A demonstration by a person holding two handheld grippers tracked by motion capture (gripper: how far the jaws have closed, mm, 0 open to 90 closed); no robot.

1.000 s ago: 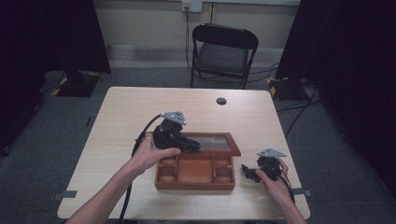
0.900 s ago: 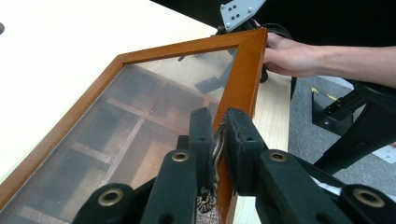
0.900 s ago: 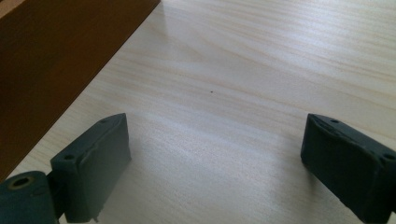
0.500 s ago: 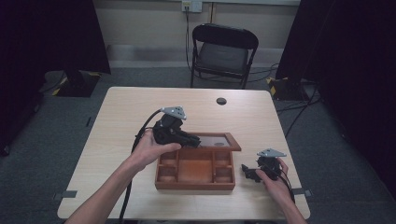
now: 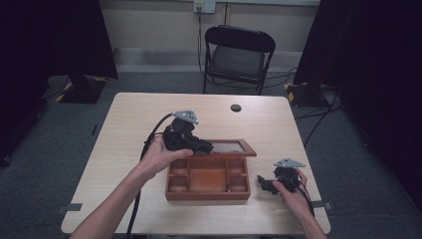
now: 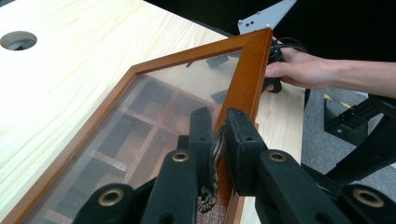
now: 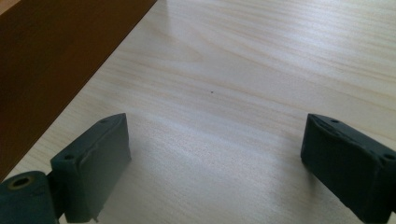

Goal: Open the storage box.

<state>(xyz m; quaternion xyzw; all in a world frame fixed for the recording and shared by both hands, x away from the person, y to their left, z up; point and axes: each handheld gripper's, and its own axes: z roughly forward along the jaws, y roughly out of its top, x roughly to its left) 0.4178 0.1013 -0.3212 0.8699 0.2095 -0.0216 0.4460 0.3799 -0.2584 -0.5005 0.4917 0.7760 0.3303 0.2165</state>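
So the table (image 5: 124,129) is this pale wood top, and sitting toward my side of it, about in the middle, is the wooden box (image 5: 208,180) with its little compartments all open to view. Its glass lid (image 5: 230,148) is hinged up off the back edge and tilted, and that's what I've got: my left gripper (image 5: 201,145) is clamped on the lid's wooden frame, jaws pinched tight with the frame edge squeezed between the pads. In the left gripper view you can see the frame (image 6: 243,79) running up and away from the jaws, with the compartments showing through the glass (image 6: 154,112) beneath. My right gripper (image 5: 263,183) is resting low on the table just beside the box's right side, not touching it, jaws spread wide with nothing but bare tabletop between them; the right gripper view has the box's side wall (image 7: 56,56) off to the left. Smallest thing around is the round cable hole (image 5: 236,107) in the tabletop, well behind the box.
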